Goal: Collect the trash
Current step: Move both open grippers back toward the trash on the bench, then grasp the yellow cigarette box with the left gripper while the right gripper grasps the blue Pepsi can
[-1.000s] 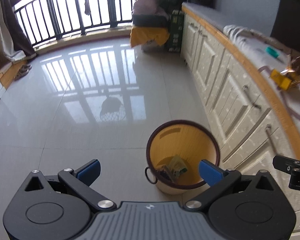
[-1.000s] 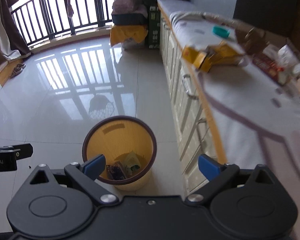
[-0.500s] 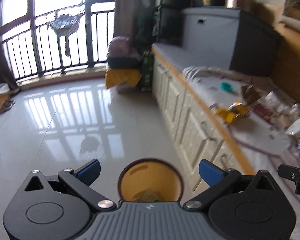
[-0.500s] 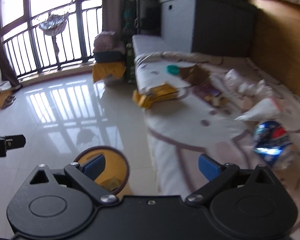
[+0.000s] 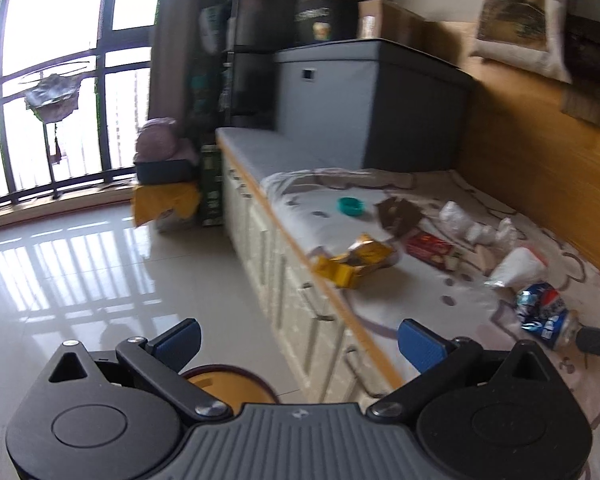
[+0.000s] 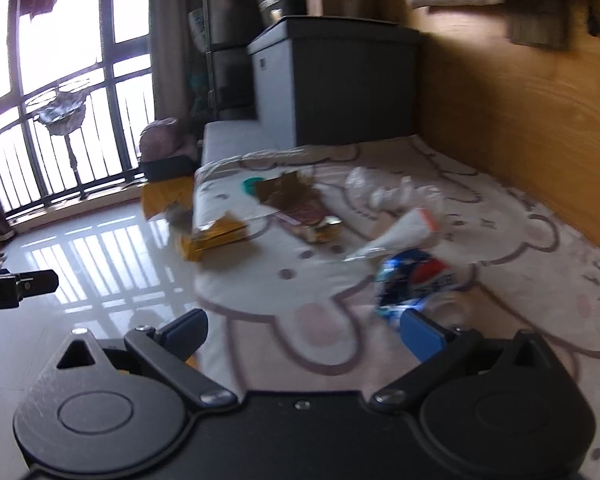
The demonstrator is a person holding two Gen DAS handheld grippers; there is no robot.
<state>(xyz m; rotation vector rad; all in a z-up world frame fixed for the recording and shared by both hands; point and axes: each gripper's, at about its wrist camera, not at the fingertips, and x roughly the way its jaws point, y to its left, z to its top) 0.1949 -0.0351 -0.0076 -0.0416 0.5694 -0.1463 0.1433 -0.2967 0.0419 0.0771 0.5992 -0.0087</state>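
Observation:
Trash lies on a cloth-covered bench top [image 5: 404,292]: a crushed blue cola can [image 5: 542,314] [image 6: 414,280], a yellow snack bag [image 5: 354,262] [image 6: 216,236], a red wrapper [image 5: 430,248], a brown torn bag [image 6: 284,188], white crumpled plastic [image 6: 392,194] and a teal lid [image 5: 350,206]. My left gripper [image 5: 300,344] is open above the floor by the bench edge, with the yellow bin's rim [image 5: 224,378] just below it. My right gripper [image 6: 304,330] is open over the cloth, its right fingertip close in front of the can.
White cabinet doors [image 5: 300,304] run under the bench. A grey box [image 5: 372,108] stands at the bench's far end against a wooden wall [image 6: 520,112]. The shiny tiled floor [image 5: 80,264] stretches to a railed window. A draped stack [image 5: 164,184] sits beyond the cabinets.
Both grippers have tilted up from the bin on the floor toward the bench top. The can and other trash are now closer in the right wrist view. Both stay open.

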